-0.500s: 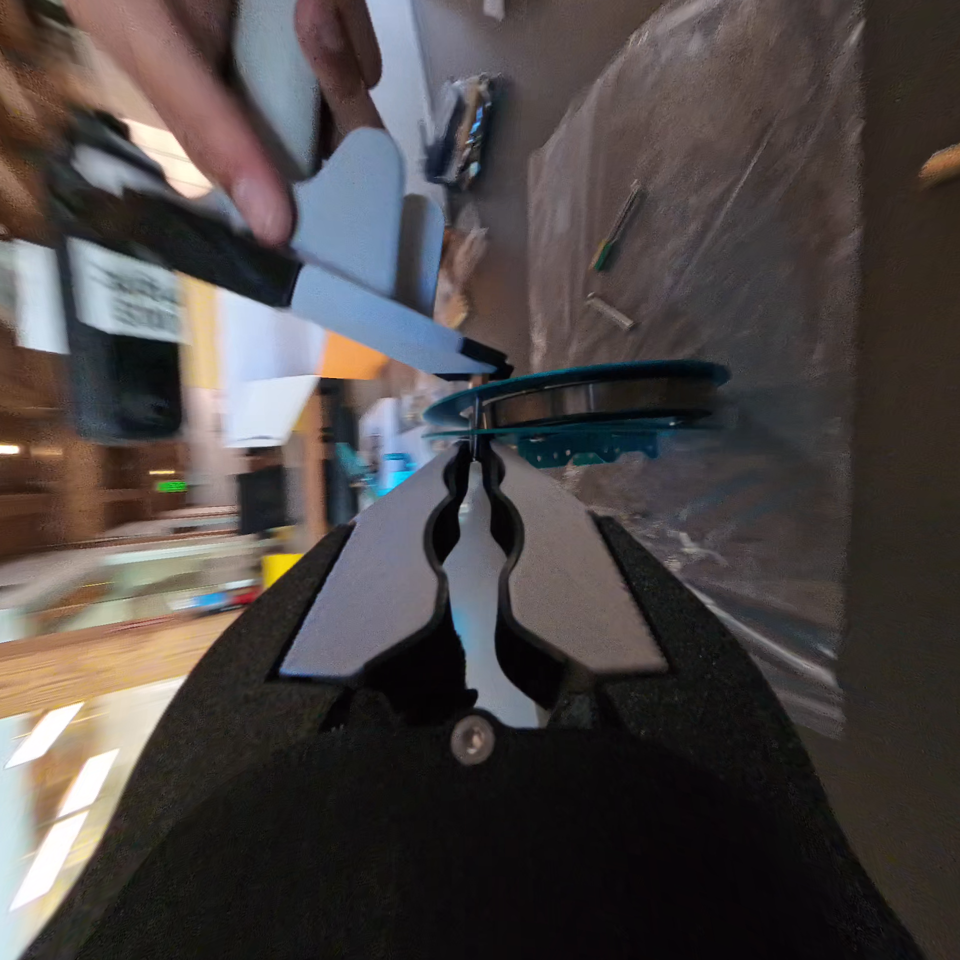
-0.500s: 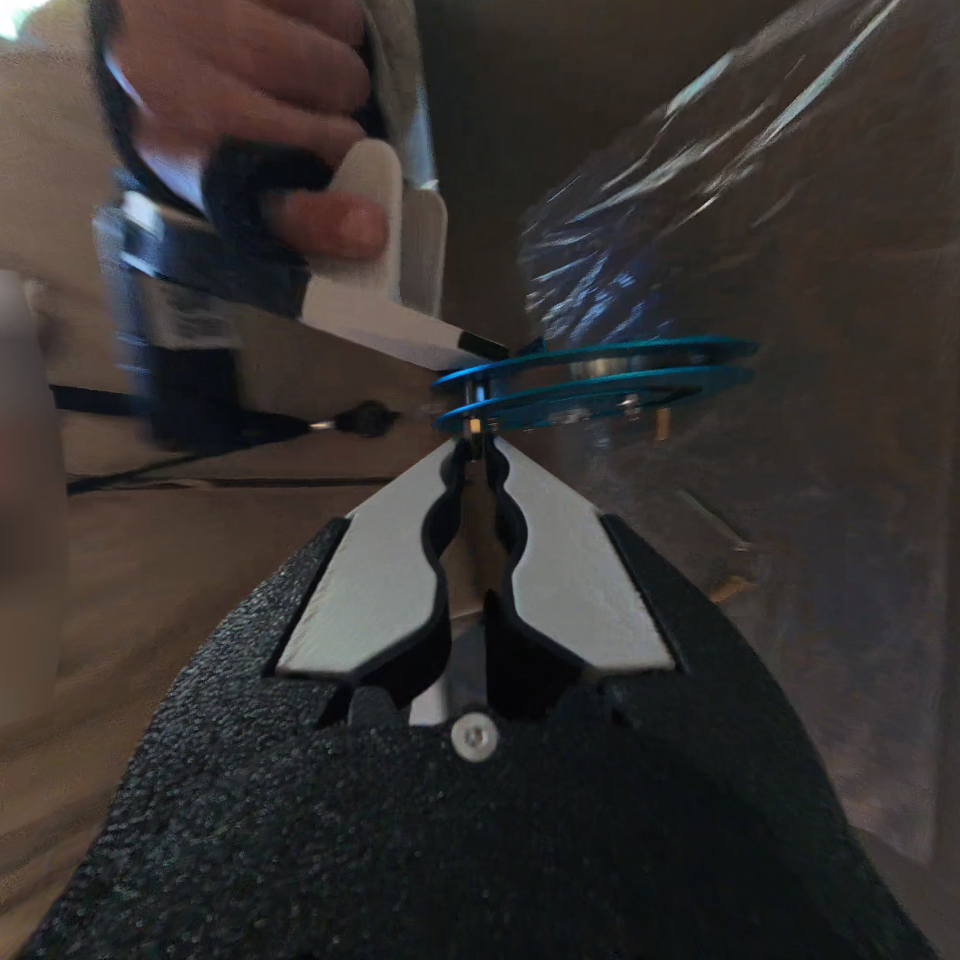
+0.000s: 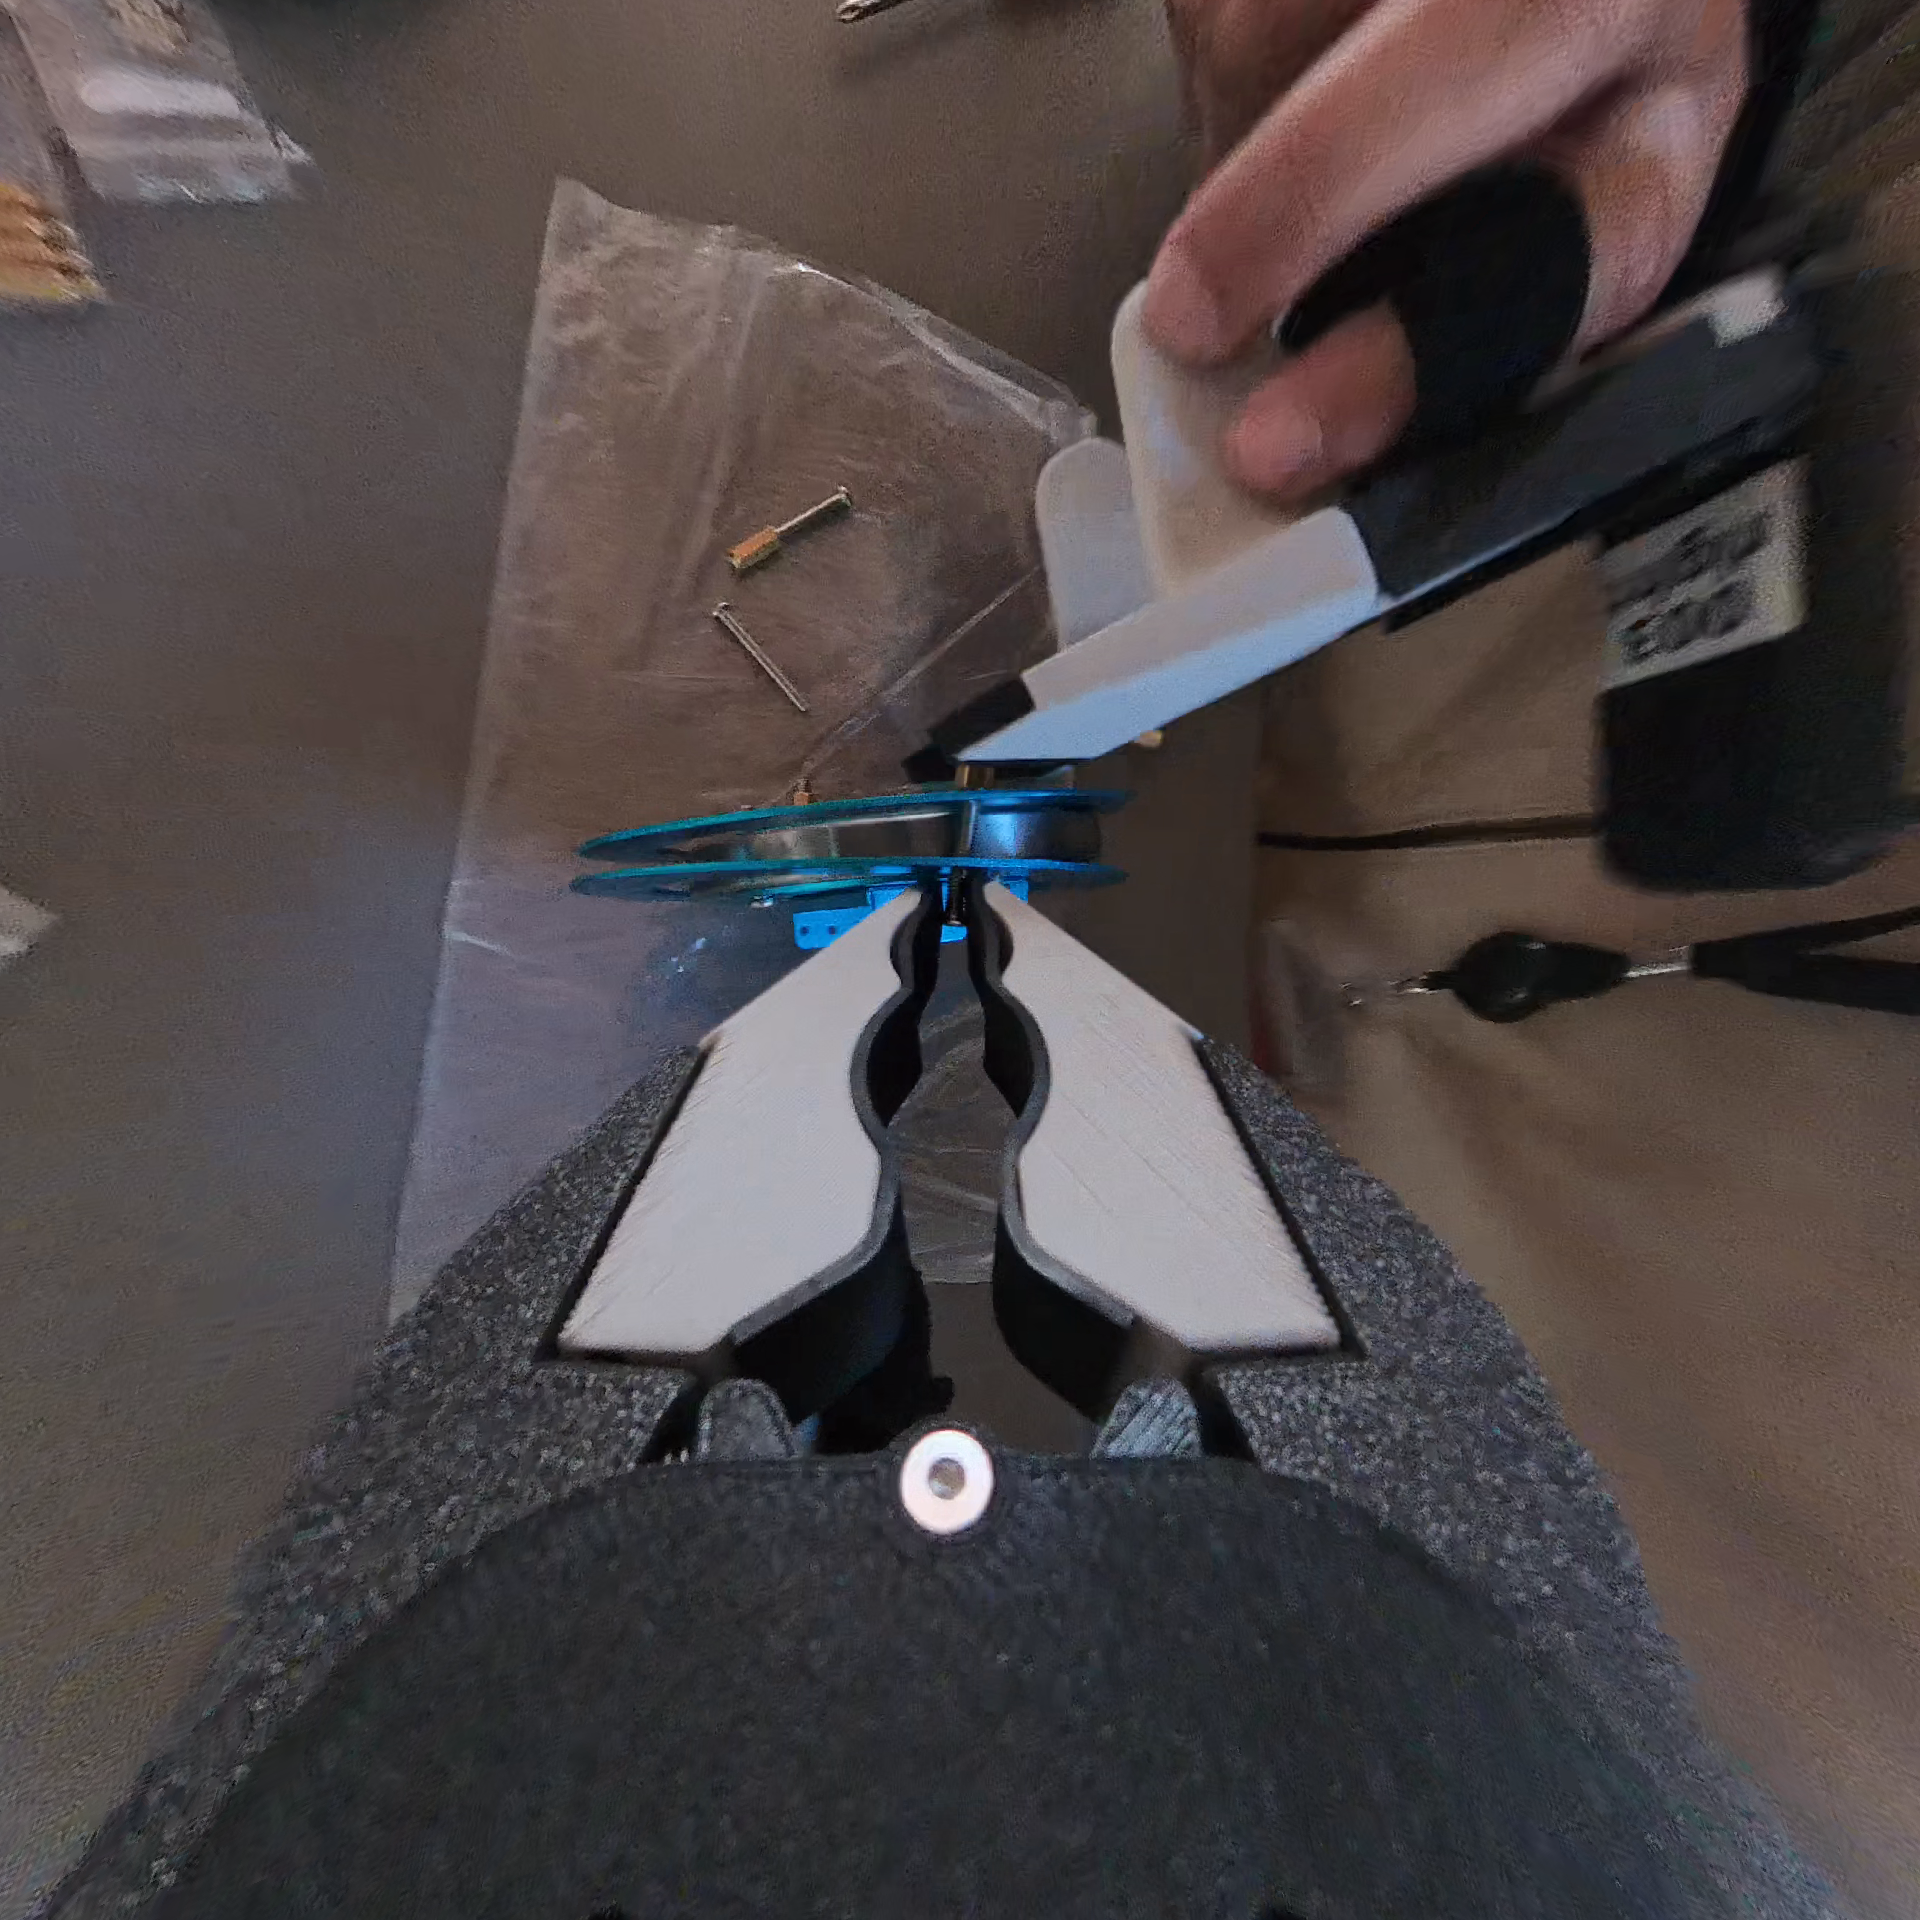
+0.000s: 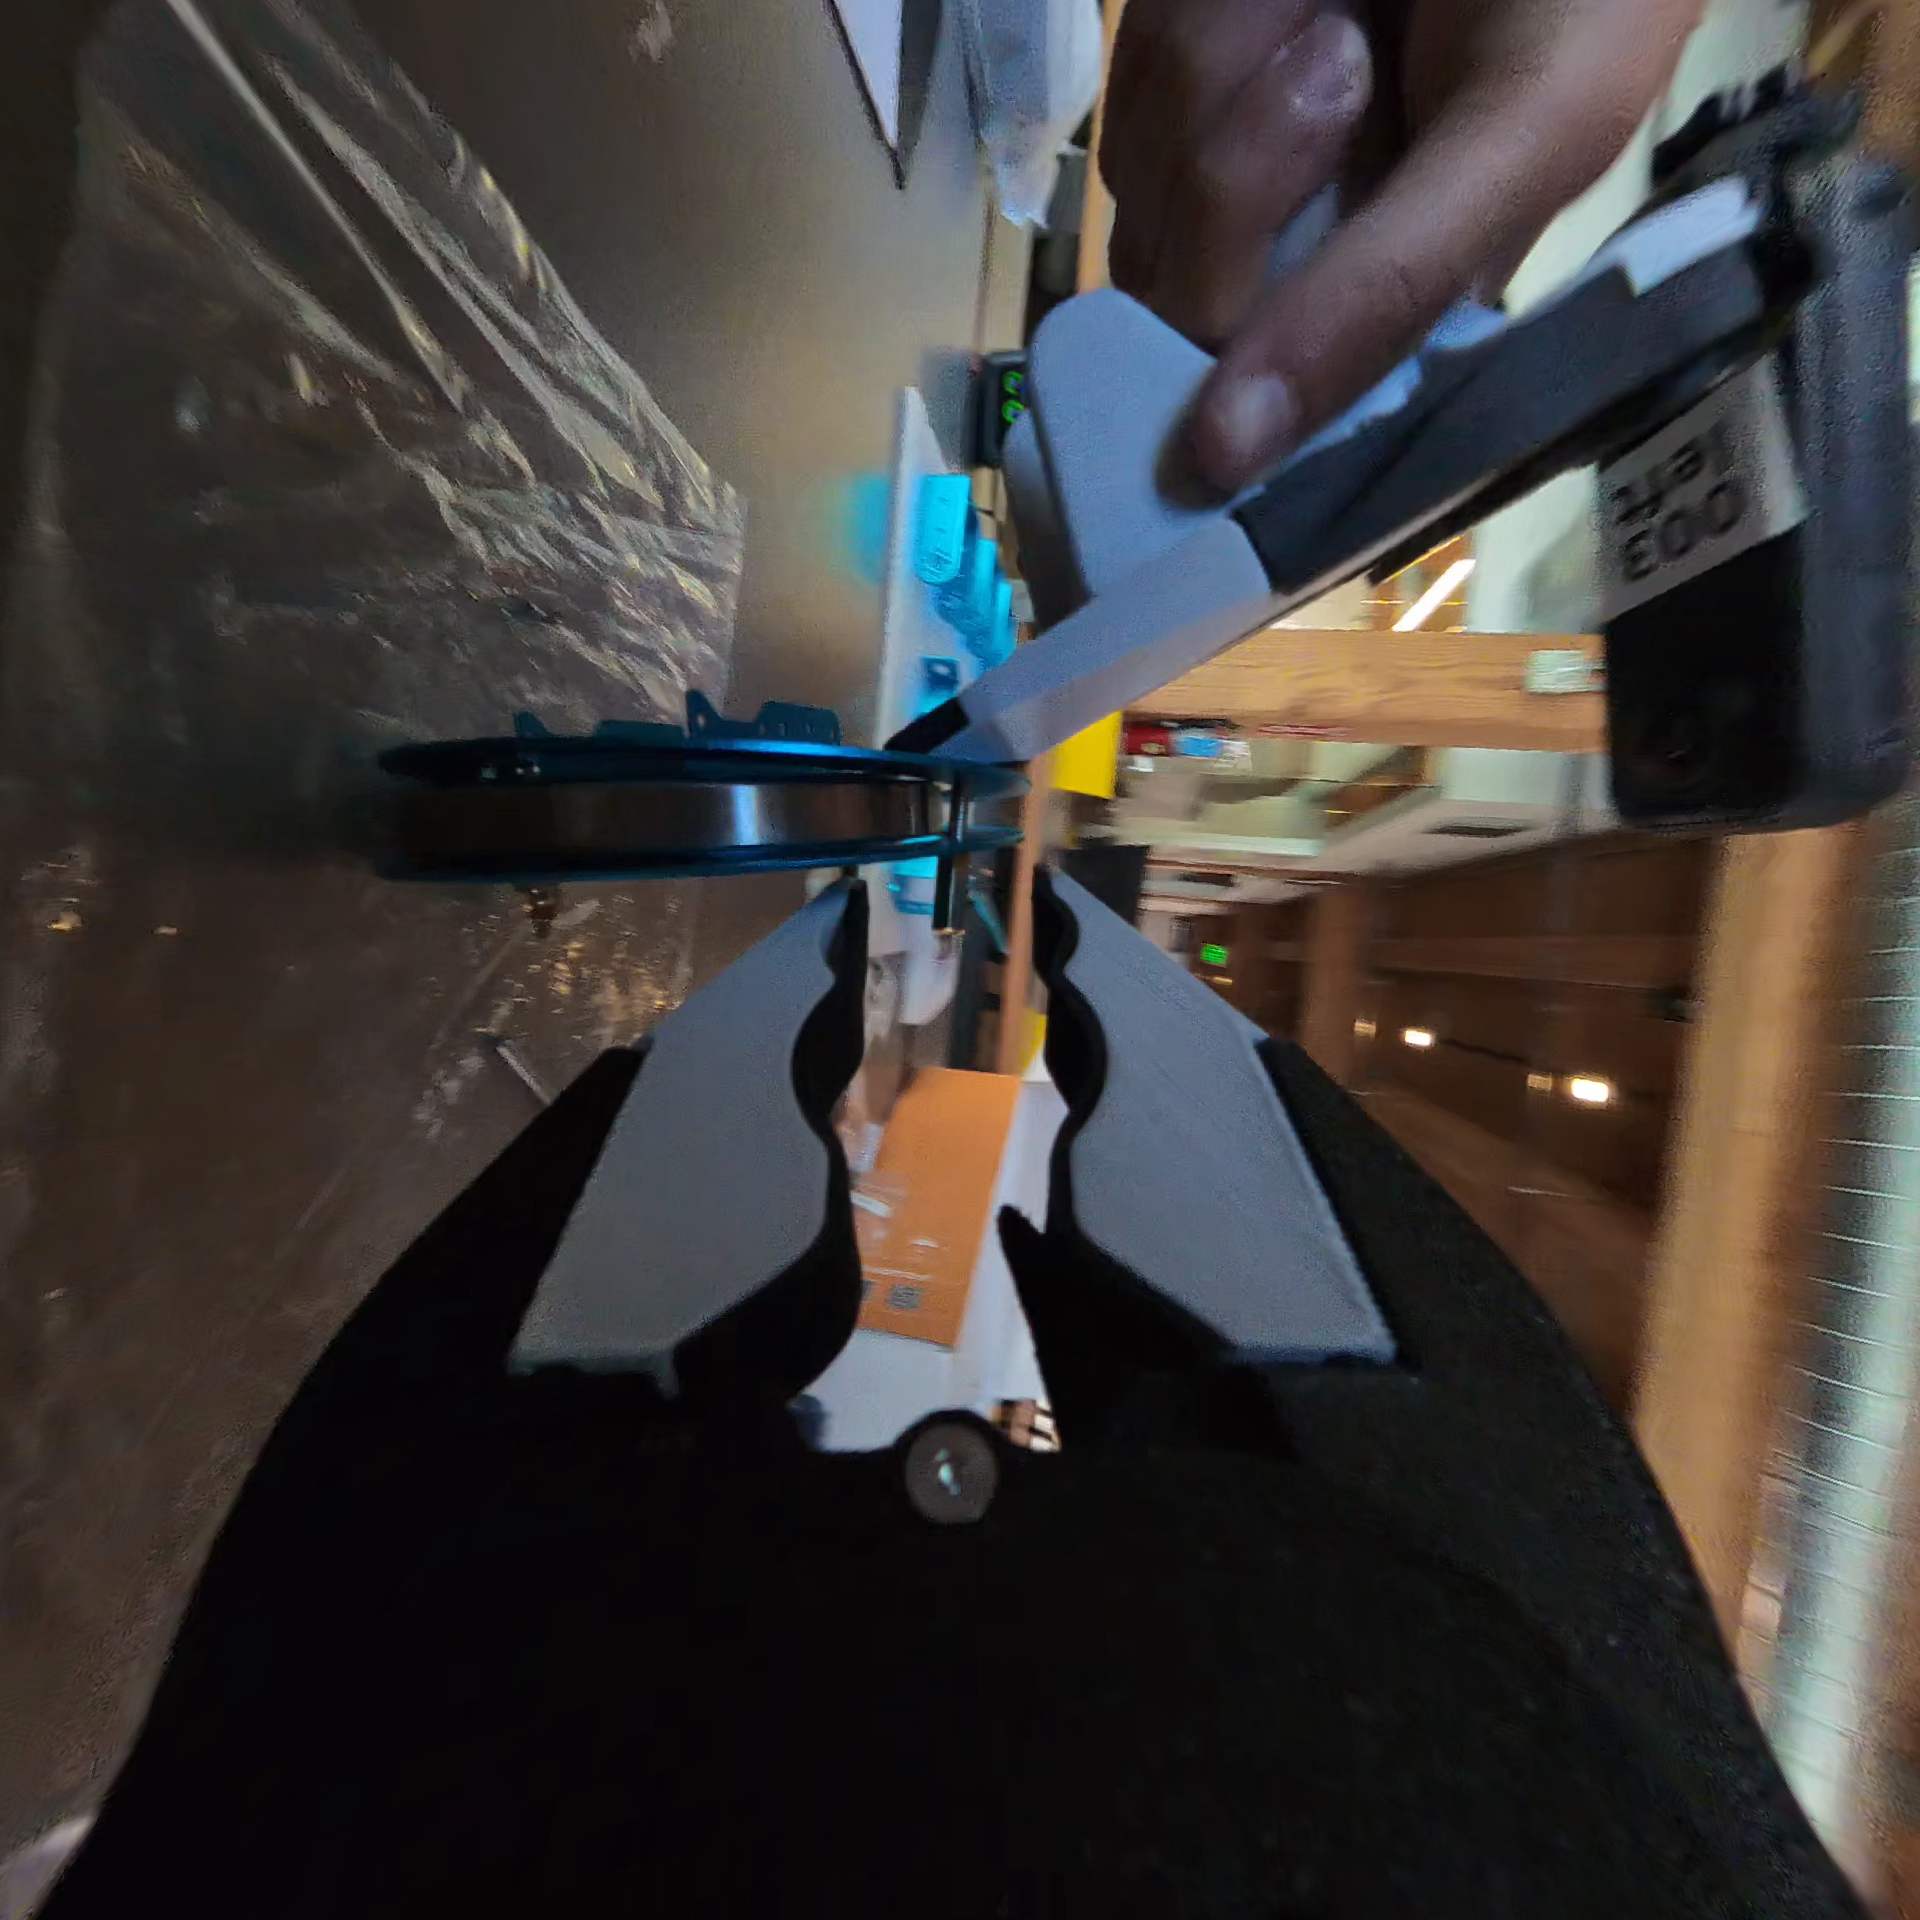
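left claw clamped on a thin post under the blue disc stack; right claw apart around a post; stack above plastic sheet on table

Dim, warm indoor light; glare streaked the clear plastic sheet, ceiling lamps glowed far right in the right wrist view, motion blur smeared hand and background, wide-angle bending stretched the edges.
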`<state>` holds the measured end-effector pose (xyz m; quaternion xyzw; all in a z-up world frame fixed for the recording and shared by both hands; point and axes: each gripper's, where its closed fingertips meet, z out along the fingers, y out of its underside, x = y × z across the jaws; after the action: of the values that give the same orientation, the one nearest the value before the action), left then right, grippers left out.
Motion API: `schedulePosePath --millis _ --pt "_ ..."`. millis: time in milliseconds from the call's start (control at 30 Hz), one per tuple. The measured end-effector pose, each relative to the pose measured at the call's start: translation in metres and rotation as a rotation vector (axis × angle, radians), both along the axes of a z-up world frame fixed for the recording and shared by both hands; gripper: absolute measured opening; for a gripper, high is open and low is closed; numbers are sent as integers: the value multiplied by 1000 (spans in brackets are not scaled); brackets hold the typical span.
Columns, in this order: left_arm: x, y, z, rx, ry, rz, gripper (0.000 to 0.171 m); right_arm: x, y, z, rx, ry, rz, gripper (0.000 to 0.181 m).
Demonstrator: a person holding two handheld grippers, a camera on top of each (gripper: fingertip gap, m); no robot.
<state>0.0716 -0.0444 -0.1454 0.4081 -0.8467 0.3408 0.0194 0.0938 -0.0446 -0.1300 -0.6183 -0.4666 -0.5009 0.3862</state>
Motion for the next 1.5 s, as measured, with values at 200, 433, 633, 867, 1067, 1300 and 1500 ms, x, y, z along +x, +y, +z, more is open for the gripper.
schedulePosePath --millis 200,433,633,867,1067,1300,1500 --pt "-3 -5 3 -215 133 44 2 7 4 -4 83 -121 -5 18" --pt "8 3 -2 223 -224 9 1 11 5 -3 -199 253 -2 3" --pt "8 1 -4 760 -684 -96 1 -2 -8 -12 -709 945 18 4" --pt "19 6 5 1381 -1143 -178 0 -10 -23 -8 -1425 1776 -348 4" --pt "19 8 5 1333 -1145 -136 1 -18 -26 -6 -1608 2055 -421 5" --pt "14 7 -1 709 -688 -41 2 7 -7 -11 -886 1246 -99 36" --pt "8 1 -3 250 -300 -12 2 0 -11 -6 -354 575 4 34"
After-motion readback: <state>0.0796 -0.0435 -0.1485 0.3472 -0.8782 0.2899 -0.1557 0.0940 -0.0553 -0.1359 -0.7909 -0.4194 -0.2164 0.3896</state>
